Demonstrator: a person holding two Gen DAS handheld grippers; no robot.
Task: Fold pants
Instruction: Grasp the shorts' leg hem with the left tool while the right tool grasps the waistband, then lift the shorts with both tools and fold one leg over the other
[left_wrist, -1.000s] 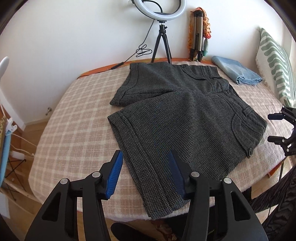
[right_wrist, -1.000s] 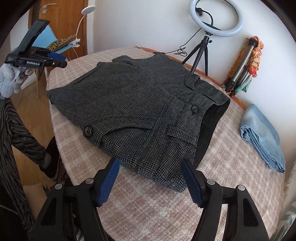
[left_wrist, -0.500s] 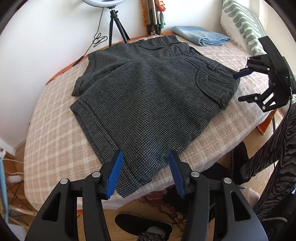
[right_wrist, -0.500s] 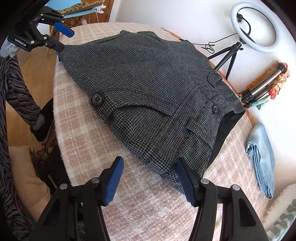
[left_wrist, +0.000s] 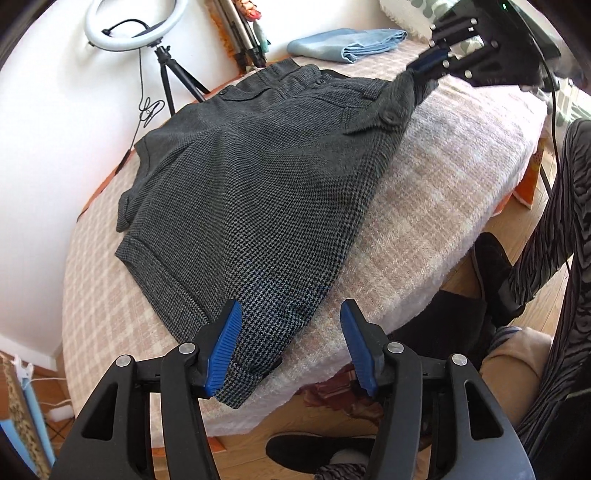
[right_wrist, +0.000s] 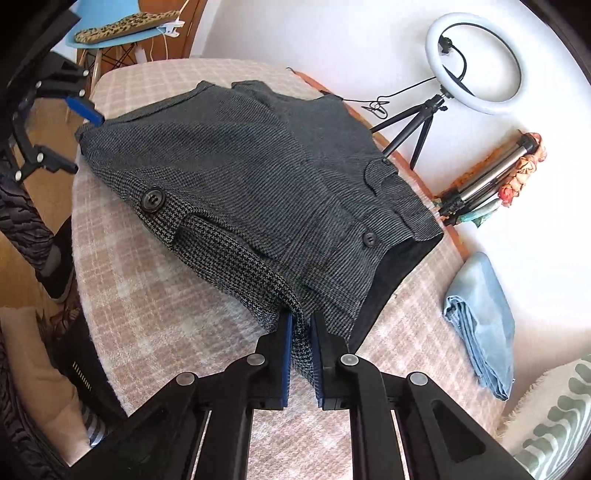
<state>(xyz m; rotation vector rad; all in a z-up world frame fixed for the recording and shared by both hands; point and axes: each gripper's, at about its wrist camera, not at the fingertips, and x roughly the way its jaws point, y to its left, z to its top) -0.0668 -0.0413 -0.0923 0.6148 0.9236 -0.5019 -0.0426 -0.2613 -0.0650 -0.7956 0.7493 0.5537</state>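
The dark grey houndstooth woven pants (left_wrist: 258, 192) look like thick, rough, matt cloth, with glossy black plastic buttons (right_wrist: 152, 200). The surface carries a fuzzy pink-and-cream checked blanket (left_wrist: 443, 192). The right tool (right_wrist: 301, 332) has ribbed blue pads (right_wrist: 287, 343) on matt black plastic. The folded light blue cloth (right_wrist: 484, 321) looks soft.

Left tongs (left_wrist: 291, 345) gape wide; right tongs (right_wrist: 301, 345) are clamped together.

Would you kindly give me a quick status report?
Right gripper shut on pants waist corner. Left gripper open over hem, nothing gripped. Folded blue cloth lies apart, not obstructing.
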